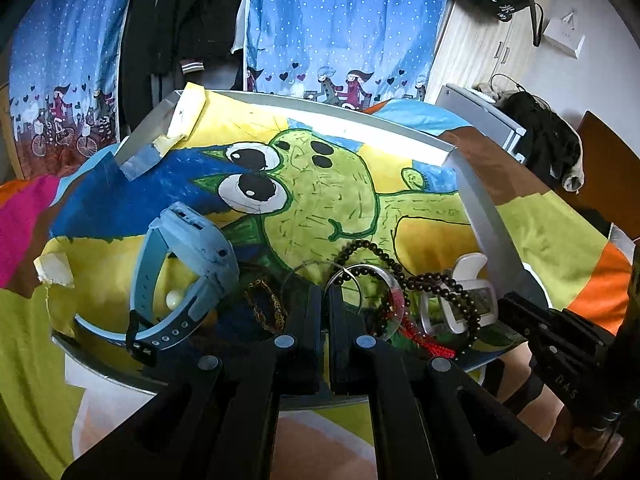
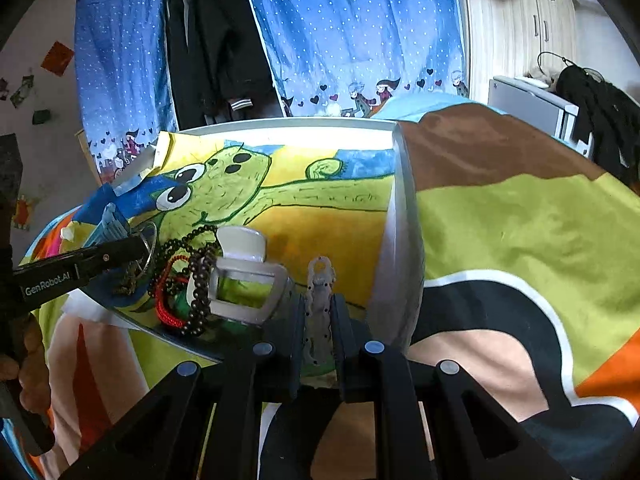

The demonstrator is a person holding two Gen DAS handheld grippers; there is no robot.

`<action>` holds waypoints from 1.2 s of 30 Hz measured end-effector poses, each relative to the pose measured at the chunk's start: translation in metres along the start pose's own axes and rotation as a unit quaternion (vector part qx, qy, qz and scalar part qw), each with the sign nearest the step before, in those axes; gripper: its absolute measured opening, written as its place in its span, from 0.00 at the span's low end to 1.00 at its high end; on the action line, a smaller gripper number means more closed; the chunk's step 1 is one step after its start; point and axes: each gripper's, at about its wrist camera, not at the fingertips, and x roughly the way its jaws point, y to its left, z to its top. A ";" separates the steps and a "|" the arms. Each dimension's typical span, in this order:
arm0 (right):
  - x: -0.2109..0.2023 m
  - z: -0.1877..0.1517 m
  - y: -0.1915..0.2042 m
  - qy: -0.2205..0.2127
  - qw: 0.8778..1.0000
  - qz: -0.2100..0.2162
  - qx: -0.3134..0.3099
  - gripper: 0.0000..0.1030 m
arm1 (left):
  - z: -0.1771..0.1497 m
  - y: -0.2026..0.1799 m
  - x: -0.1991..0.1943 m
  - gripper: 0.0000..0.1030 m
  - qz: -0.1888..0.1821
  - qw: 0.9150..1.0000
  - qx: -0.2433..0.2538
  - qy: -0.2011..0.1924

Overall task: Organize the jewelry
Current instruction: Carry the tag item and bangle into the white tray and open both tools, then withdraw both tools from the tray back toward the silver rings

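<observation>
Jewelry heaped at near edge of shallow grey tray [image 1: 476,216], on painted paper liner showing green cartoon figure [image 1: 332,184]. Thin clear bangle [image 1: 362,280] pinched between closed tips of left gripper [image 1: 326,300], held just over the pile. Pale carved hair clip [image 2: 319,292] clamped upright between nearly closed fingers of right gripper [image 2: 319,312], over tray's near right corner, close beside raised right wall. Directly behind bangle: dark bead strand [image 1: 384,260], looped and draped over white claw clip [image 1: 460,304]; red corded bracelet [image 1: 416,332] beneath it; gold chain [image 1: 266,304] to left. Blue watch [image 1: 180,276], rubbery strap buckled in a loop, standing on edge at near left, small white ball inside the loop. Far half of tray bare paper, open for movement; torn tape at left corners. Tray resting on bedspread [image 2: 520,232] of bright colour blocks. Blue dotted curtain [image 1: 340,20] behind.
</observation>
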 end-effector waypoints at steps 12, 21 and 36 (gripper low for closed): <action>-0.026 -0.001 0.003 -0.028 1.000 -0.008 -0.001 0.32 | -0.005 -0.011 -0.057 0.55 -0.027 0.998 -0.012 -0.052; -0.088 -0.004 0.017 -0.086 0.996 -0.009 -0.018 0.69 | -0.032 -0.016 -0.135 0.81 0.008 0.993 -0.011 -0.119; -0.182 -0.054 0.070 -0.137 0.988 0.035 -0.058 1.00 | -0.130 0.002 -0.221 0.92 0.085 0.990 -0.016 -0.111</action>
